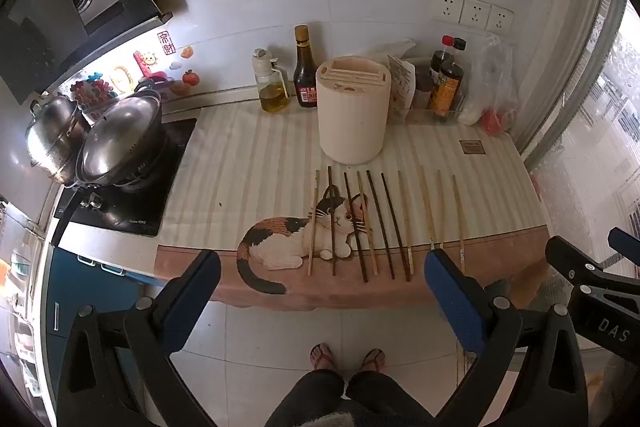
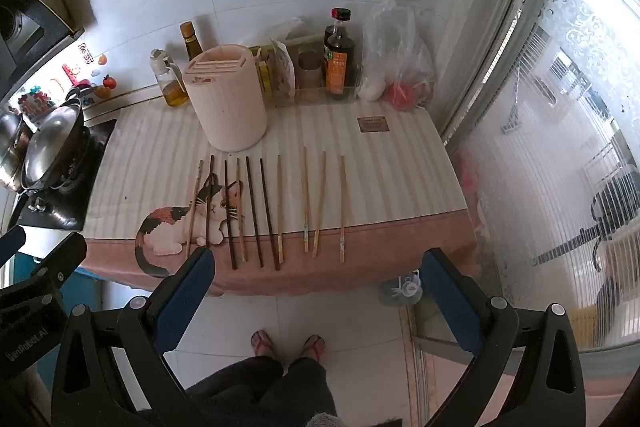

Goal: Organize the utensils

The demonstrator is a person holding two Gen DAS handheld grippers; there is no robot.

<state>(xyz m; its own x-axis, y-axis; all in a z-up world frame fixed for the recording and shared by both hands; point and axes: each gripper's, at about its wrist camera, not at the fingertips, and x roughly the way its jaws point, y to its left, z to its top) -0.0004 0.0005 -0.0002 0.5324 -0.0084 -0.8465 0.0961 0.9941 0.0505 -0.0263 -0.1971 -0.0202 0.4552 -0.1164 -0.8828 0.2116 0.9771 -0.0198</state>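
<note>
Cloth (image 1: 256,163) with pale stripes and a pink hem covers the counter, printed with a calico cat (image 1: 288,239) near its front edge. On the left stands a stove (image 1: 132,203) bearing two steel pots (image 1: 120,143) with lids. At the back middle of the cloth is one round cream holder (image 1: 353,115) with slots cut in its top, standing upright. Behind it along the tiled wall are bottles — one clear oil bottle (image 1: 272,87), one dark sauce bottle (image 1: 305,71), and two more dark bottles (image 1: 446,87) to the right, beside a plastic bag (image 1: 490,91). Three sockets (image 1: 474,11) sit on the wall above.

Ten chopsticks (image 1: 376,219) lie in a row on the front half of the cloth, roughly parallel, tips toward the holder and well apart from it. Four are dark brown, six pale wood; the left few lie across the cat print, and the right three sit slightly apart from the rest.

Both tongs hang out in front of the counter edge, above the floor and the person's sandalled feet. The left gripper (image 1: 320,279) has its blue-padded jaws spread wide with nothing between them — the right gripper (image 2: 316,279) likewise, wide apart and holding nothing.
</note>
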